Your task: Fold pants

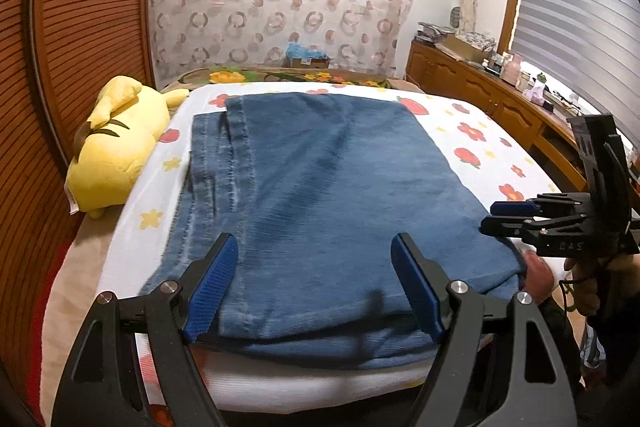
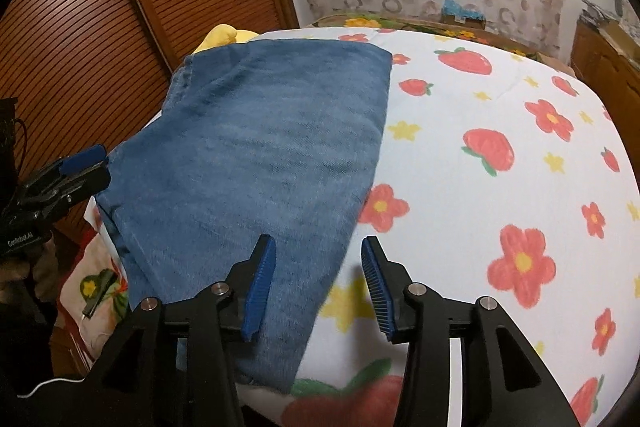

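**Folded jeans on the bed**

The jeans (image 1: 320,195) lie folded into a flat blue rectangle on the flowered blanket (image 2: 500,155), toward its left side. The left gripper (image 1: 314,287) hovers over their near edge, jaws wide apart and empty. The right gripper (image 2: 318,287) hangs above their right edge, jaws apart, gripping nothing. A yellow plush (image 1: 116,147) lies beside the jeans, next to the slatted door (image 1: 80,27).

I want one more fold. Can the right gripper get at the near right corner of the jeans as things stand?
Probably yes. The right gripper is open with nothing in it, hanging just over the jeans edge; the blanket beside that edge is bare there, so nothing blocks it.
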